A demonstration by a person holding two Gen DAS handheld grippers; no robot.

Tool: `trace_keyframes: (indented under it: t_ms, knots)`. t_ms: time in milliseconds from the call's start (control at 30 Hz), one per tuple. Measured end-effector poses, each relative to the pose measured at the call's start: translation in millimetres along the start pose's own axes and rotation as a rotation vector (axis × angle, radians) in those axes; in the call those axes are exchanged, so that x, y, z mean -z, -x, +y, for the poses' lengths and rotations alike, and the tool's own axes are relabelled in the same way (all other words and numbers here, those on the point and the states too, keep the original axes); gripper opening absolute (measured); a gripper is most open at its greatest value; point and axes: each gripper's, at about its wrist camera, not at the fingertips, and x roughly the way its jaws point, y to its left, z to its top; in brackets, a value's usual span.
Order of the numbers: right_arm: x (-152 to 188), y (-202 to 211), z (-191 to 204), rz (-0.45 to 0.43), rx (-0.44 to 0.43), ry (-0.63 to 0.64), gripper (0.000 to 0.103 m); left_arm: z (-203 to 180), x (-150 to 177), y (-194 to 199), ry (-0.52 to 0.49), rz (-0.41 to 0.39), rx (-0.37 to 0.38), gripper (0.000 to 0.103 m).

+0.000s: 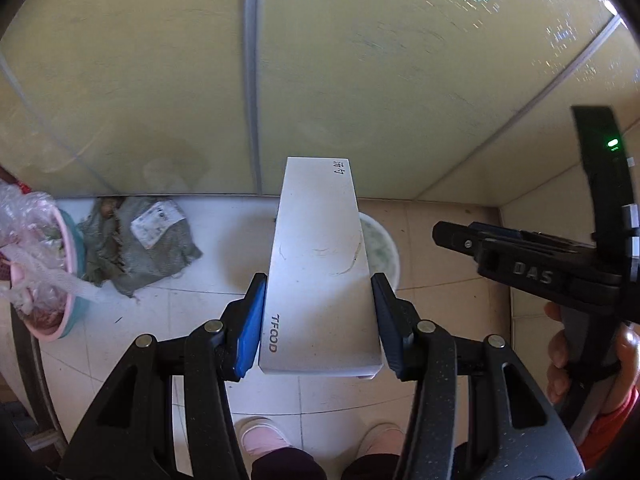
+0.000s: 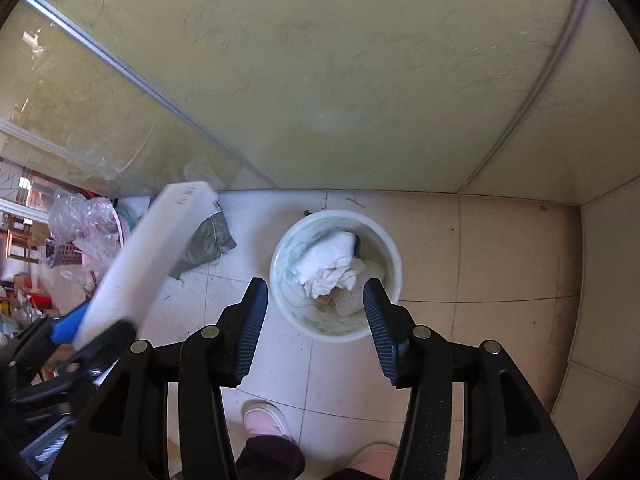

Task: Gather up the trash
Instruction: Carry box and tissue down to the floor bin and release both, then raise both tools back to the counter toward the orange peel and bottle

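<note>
My left gripper (image 1: 320, 320) clamps white box (image 1: 320, 264); right gripper (image 2: 316, 320) spread empty, trash bin (image 2: 280, 248) beyond its fingertips

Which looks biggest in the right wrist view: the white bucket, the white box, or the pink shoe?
1. White box, though it is held nearer the camera, so this is unsure against the bucket.
2. White bucket, about as large in the picture.
3. Pink shoe, clearly smallest.
</note>
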Motion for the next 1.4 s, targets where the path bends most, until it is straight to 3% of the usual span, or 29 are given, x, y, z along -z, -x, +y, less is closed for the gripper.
trace_keyframes:
  t_ms: [133, 267, 500, 700, 1000, 1267, 1400]
  knots:
    - [4, 25, -11, -0.034, 0.012, -0.021, 0.046, -18, -6, -15, -0.016, 0.041, 0.053, 0.051]
    - [1, 45, -13, -0.068, 0.035, -0.027, 0.046, -32, -11, -24, -0.033, 0.073, 0.024, 0.051]
    - [-9, 81, -11, -0.106, 0.025, -0.032, 0.046, -42, -19, 20, -0.047, 0.050, 0.009, 0.051]
    - [-15, 138, 17, -0.150, 0.023, -0.009, 0.046, -53, -38, 109, -0.093, -0.018, -0.001, 0.051]
    - [-20, 299, 75, -0.324, 0.045, 0.009, 0.046, -63, -79, 296, -0.133, -0.205, 0.045, 0.052]
    - [-8, 433, 126, -0.529, 0.101, -0.035, 0.046, -61, -101, 454, -0.169, -0.419, 0.123, 0.068]
    - [0, 480, 141, -0.637, 0.112, -0.047, 0.060, -60, -110, 504, -0.180, -0.504, 0.117, 0.078]
